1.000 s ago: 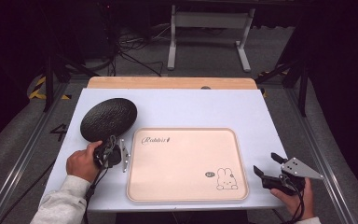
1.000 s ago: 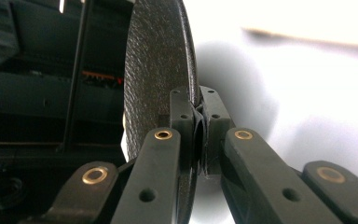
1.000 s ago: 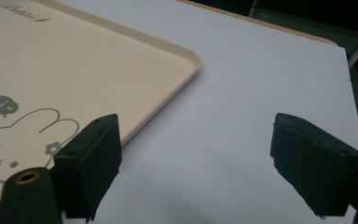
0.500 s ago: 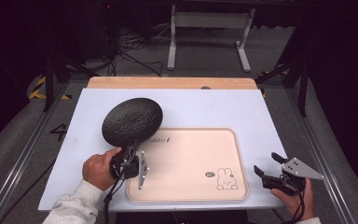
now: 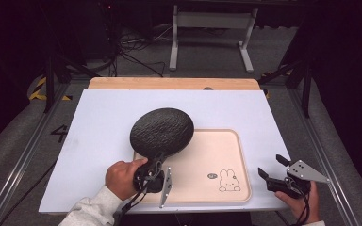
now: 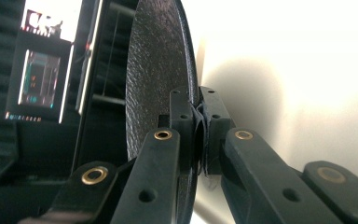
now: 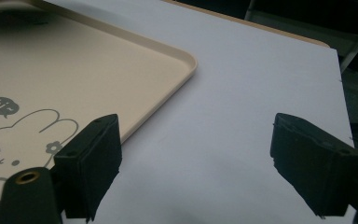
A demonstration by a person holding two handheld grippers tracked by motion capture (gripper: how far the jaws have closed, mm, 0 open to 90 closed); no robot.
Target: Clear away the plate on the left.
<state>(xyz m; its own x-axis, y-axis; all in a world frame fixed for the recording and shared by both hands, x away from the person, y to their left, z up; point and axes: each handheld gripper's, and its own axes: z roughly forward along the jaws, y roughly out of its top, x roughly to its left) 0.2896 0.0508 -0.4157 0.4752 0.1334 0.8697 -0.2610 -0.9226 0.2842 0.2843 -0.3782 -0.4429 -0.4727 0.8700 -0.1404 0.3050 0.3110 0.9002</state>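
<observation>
A black textured round plate (image 5: 162, 131) hangs tilted over the left part of the beige tray (image 5: 224, 150), held by its near rim. My left gripper (image 5: 155, 162) is shut on that rim; in the left gripper view the plate (image 6: 156, 79) stands edge-on between my two pads, and the left gripper (image 6: 199, 123) pinches it. My right gripper (image 5: 269, 167) rests open at the table's front right corner, beside the tray. In the right gripper view the right gripper (image 7: 193, 158) has nothing between its jaws, and the tray's corner (image 7: 168, 60) lies to the left.
The tray carries a rabbit drawing (image 5: 228, 181) near its front right. The white table top (image 5: 103, 117) ends at a wooden strip (image 5: 169, 84) at the back. Metal frame legs (image 5: 209, 28) stand on the floor beyond the table.
My left gripper has carried the plate rightward and up, from the table's left side to above the tray's left part. The right gripper has stayed in place.
</observation>
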